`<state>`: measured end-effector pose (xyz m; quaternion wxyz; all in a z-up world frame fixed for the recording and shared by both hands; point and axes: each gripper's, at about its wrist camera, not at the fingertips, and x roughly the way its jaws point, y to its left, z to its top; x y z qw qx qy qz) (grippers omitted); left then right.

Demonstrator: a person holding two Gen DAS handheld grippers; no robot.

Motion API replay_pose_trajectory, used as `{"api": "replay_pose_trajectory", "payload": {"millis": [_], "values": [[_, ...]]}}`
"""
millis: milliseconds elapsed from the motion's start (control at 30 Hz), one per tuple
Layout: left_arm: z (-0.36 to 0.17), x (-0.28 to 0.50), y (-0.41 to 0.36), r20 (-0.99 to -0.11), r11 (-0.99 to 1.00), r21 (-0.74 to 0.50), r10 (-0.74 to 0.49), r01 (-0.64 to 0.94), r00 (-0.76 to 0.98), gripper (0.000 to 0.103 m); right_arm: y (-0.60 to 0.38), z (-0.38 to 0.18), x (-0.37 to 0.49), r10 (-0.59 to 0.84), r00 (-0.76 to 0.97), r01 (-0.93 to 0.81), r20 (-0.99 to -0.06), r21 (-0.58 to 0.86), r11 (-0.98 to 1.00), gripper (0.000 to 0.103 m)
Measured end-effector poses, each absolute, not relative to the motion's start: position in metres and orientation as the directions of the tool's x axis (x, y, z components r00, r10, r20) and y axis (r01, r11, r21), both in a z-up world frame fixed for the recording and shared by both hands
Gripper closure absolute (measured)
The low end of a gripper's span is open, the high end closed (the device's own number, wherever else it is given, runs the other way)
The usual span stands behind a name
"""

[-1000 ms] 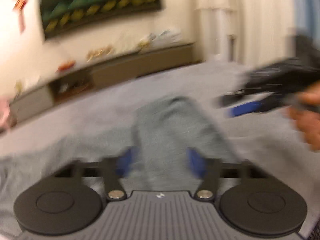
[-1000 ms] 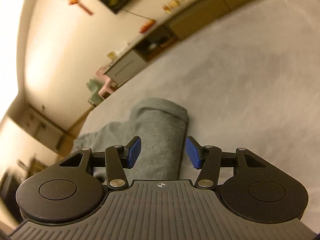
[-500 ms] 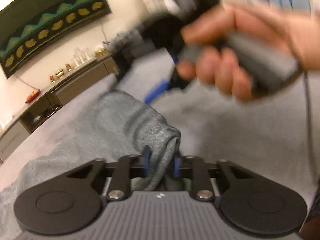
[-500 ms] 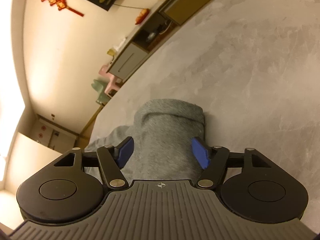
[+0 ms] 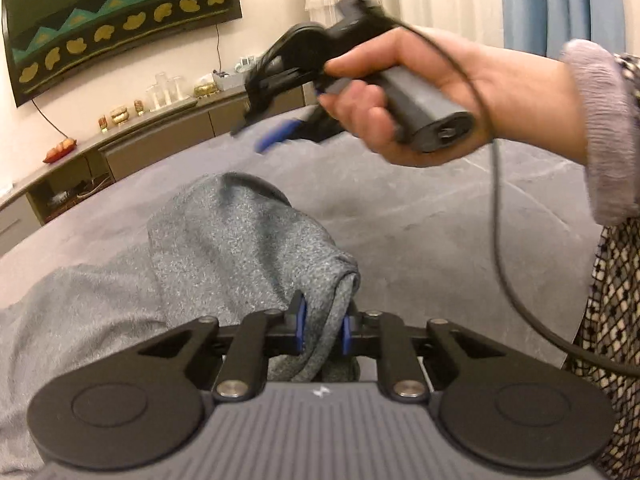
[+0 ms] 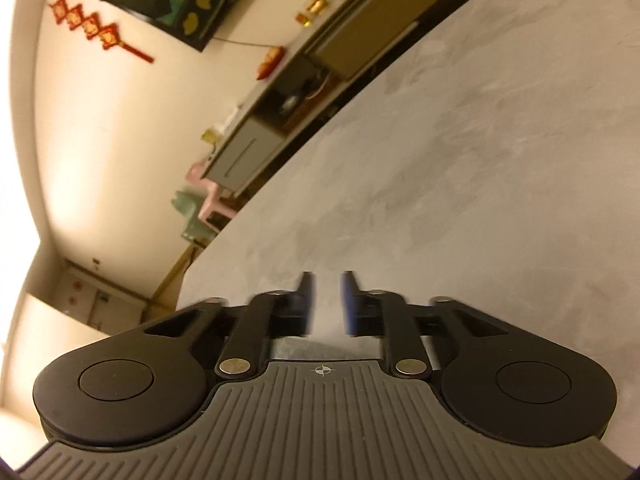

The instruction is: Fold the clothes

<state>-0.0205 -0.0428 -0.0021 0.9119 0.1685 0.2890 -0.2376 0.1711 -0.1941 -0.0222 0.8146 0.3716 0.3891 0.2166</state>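
A grey knitted garment (image 5: 240, 248) lies spread on the grey surface (image 5: 420, 232). My left gripper (image 5: 322, 312) is shut on the end of its sleeve, and the fabric is pinched between the blue pads and raised a little. In the left wrist view a hand (image 5: 400, 92) holds my right gripper (image 5: 256, 136) in the air beyond the sleeve, above the surface. In the right wrist view my right gripper (image 6: 327, 280) has its jaws closing to a narrow gap with nothing between them. Only bare grey surface (image 6: 480, 160) lies ahead of it.
A black cable (image 5: 496, 220) hangs from the right gripper's handle across the right side. A patterned piece of the person's clothing (image 5: 616, 300) is at the right edge. Beyond the surface's far edge stand a low sideboard (image 5: 160, 132) with small ornaments and a dark wall screen (image 5: 120, 20).
My left gripper has shut on the sleeve end and holds it raised. My right gripper has swung off the garment, which has left its view, and its jaws have narrowed.
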Motion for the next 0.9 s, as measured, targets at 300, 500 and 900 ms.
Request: {"api": "replay_pose_trajectory", "payload": {"millis": [300, 500, 900], "values": [[0.002, -0.052, -0.06, -0.526, 0.785, 0.275, -0.36, 0.554, 0.771, 0.087, -0.177, -0.05, 0.131, 0.707, 0.391, -0.196, -0.59, 0.697, 0.69, 0.019], [-0.01, -0.055, -0.053, -0.568, 0.758, 0.242, -0.395, 0.605, 0.722, 0.088, -0.174, -0.052, 0.153, 0.746, 0.465, -0.127, -0.477, 0.798, 0.59, 0.069], [0.009, -0.05, -0.03, -0.534, 0.758, 0.138, -0.485, 0.637, 0.693, 0.068, -0.221, -0.014, 0.132, 0.665, 0.565, -0.177, -0.488, 0.716, 0.676, 0.041]]}}
